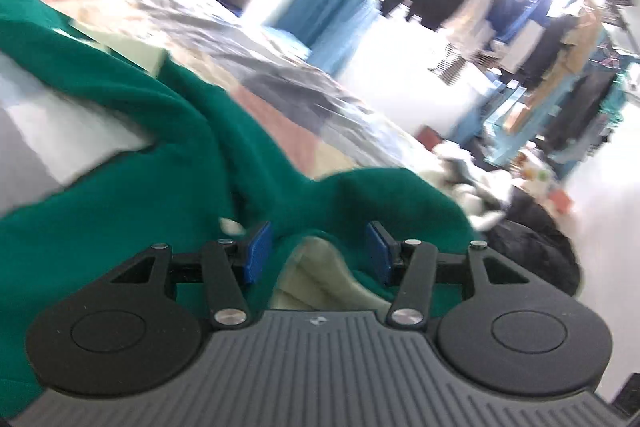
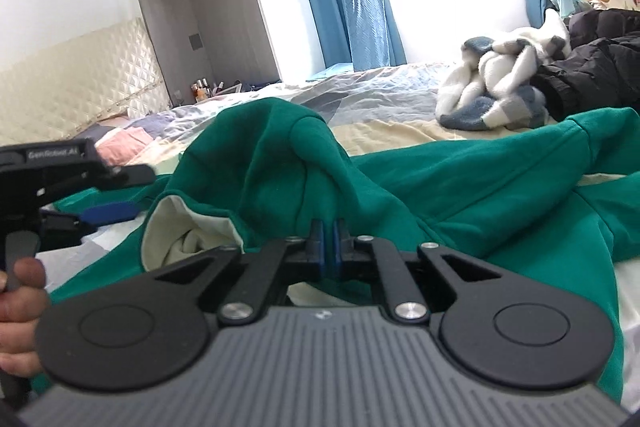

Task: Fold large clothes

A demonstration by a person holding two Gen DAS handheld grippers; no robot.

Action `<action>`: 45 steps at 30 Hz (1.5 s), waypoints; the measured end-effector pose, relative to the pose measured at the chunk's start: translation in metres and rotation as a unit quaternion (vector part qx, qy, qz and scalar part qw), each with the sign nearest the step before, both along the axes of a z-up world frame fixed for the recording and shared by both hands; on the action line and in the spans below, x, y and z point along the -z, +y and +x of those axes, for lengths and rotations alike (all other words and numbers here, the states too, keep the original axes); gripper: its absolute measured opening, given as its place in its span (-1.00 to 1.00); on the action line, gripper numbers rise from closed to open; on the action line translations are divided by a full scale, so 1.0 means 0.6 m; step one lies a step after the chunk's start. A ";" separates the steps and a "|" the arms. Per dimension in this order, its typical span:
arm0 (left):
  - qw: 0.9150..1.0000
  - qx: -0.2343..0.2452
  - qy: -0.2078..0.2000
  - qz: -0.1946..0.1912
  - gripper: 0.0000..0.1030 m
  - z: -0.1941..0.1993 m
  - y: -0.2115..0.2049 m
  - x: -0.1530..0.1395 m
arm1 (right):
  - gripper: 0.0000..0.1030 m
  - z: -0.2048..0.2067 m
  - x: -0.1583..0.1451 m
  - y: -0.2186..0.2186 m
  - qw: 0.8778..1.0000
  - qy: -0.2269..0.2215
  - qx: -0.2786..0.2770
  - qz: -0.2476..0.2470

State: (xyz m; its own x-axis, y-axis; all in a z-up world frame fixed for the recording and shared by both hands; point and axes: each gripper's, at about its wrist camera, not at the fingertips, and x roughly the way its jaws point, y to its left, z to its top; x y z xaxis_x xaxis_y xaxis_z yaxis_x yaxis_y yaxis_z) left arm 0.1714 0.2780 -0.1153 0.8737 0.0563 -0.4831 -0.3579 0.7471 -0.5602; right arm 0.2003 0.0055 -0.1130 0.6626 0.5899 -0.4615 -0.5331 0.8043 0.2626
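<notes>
While the green hoodie [image 2: 460,183] is lying spread across the patchwork bed cover [image 2: 392,83], with its pale-lined hood [image 2: 188,235] turned open toward the camera, the right gripper [image 2: 330,247] is pinching a ridge of the green cloth: its 2 blue pads are pressed together with only a thin fold between them, and the fabric is rising from that pinch into a peak just beyond the jaws. The left gripper [image 1: 318,253] is sitting with its jaws spread about halfway, the blue pads [image 1: 258,253] standing apart on either side of a hump of green cloth near the hood opening, and in the blurred left wrist view they are not visibly pressing on it, so I am judging it as not gripping. In the right wrist view the left gripper [image 2: 108,213] is showing at the far left edge, held in the person's hand [image 2: 20,311], beside the hood. The garment's long axis is running from the hood at the lower left out to the right, where a sleeve or hem is trailing toward the black jacket [image 2: 600,67] and the white and blue fleece [image 2: 496,83]. The right hand is therefore the 1 already committed to the cloth; the left is nearer the hood and would probably need to close on a matching edge before any fold can be carried across.
</notes>
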 end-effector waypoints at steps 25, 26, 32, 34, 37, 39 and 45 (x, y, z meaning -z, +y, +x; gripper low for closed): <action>0.998 0.058 0.024 0.020 0.12 0.014 -0.034 -0.002 | -0.74 -0.090 0.001 -0.069 0.985 0.164 0.033 -0.035; 0.998 0.058 0.028 0.020 0.12 0.018 -0.035 0.004 | -0.60 -0.088 0.001 -0.072 0.984 0.172 0.033 -0.028; 0.997 0.063 0.028 0.032 0.12 0.027 -0.041 0.006 | 0.29 -0.087 -0.031 -0.095 0.988 0.150 0.033 0.027; 0.997 0.064 0.023 0.035 0.12 0.028 -0.043 0.003 | 0.29 -0.083 -0.039 -0.100 0.990 0.127 0.034 0.042; 0.997 0.070 0.013 0.034 0.12 0.031 -0.045 -0.001 | 0.30 -0.067 -0.040 -0.097 0.992 0.106 0.037 0.063; 0.997 0.075 0.007 0.035 0.12 0.030 -0.047 -0.005 | 0.30 -0.051 -0.037 -0.093 0.991 0.100 0.040 0.078; 0.995 0.096 0.011 0.032 0.12 0.038 -0.052 0.001 | 0.32 -0.002 -0.019 -0.049 0.990 0.094 0.018 0.107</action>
State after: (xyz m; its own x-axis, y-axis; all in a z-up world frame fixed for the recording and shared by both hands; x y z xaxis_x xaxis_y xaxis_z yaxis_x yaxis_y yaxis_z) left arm 0.1944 0.2469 -0.1158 0.8608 -0.0792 -0.5028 -0.2164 0.8372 -0.5022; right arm 0.1993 -0.0237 -0.1015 0.5989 0.6649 -0.4463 -0.4305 0.7373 0.5207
